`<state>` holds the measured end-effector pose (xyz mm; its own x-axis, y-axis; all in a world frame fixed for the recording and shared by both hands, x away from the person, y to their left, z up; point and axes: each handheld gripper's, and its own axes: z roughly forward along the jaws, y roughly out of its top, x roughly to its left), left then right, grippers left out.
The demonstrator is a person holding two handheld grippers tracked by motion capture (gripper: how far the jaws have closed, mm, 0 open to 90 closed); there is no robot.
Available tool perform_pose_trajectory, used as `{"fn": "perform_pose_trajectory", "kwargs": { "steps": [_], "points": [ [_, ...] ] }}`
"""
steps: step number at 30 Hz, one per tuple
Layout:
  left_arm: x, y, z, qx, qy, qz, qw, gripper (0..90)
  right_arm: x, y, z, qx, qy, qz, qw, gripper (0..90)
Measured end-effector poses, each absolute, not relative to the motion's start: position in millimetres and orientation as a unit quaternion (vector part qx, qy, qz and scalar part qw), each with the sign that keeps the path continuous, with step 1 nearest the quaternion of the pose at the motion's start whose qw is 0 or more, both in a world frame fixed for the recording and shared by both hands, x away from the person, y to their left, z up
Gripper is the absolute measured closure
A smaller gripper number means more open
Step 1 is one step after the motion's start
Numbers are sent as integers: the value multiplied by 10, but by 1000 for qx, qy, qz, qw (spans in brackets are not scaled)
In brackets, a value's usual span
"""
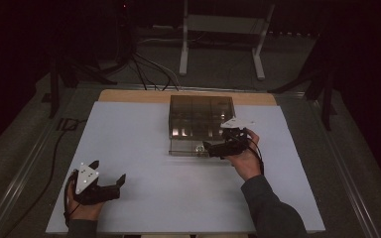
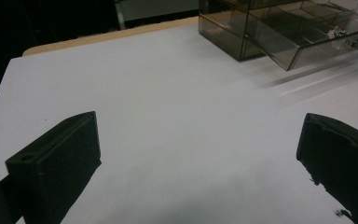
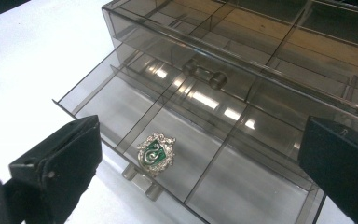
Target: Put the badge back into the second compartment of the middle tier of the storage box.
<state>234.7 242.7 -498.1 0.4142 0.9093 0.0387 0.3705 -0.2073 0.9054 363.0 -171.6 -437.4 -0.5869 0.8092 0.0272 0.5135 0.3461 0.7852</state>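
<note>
A smoked-plastic drawer organizer point(image 1: 201, 116) stands toward the far middle of the white tabletop point(image 1: 144, 148), its lowest drawer point(image 3: 121, 107) pulled out toward the person. In that drawer lies a silver badge with a green centre and a curled snake on it point(image 3: 155, 152), flat on the drawer floor in the middle compartment, close to the front wall and just above the drawer's small handle point(image 3: 140, 179) (in the high view the badge is only a bright speck point(image 1: 198, 148)).

The right tongs point(image 1: 213, 148) hover just over the open drawer's front right part, their jaws wide apart and holding nothing; in the right gripper view the badge sits between the two black jaws, nearer the left one and not touching either.

The left tongs point(image 1: 120, 183) rest low over the near left corner of the tabletop, well apart from the organizer, jaws likewise spread wide and empty.
</note>
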Motion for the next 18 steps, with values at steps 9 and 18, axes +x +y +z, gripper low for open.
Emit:
{"fn": "perform_pose_trajectory", "kwargs": {
  "steps": [9,18],
  "points": [
    [2349,2424,-4983,715,448,305,442,6,3596,-1716,-4377,411,801,394,185,0],
    [2355,2422,-4985,715,449,304,441,6,3531,-1749,-4385,410,800,400,179,0]
  ]
}}
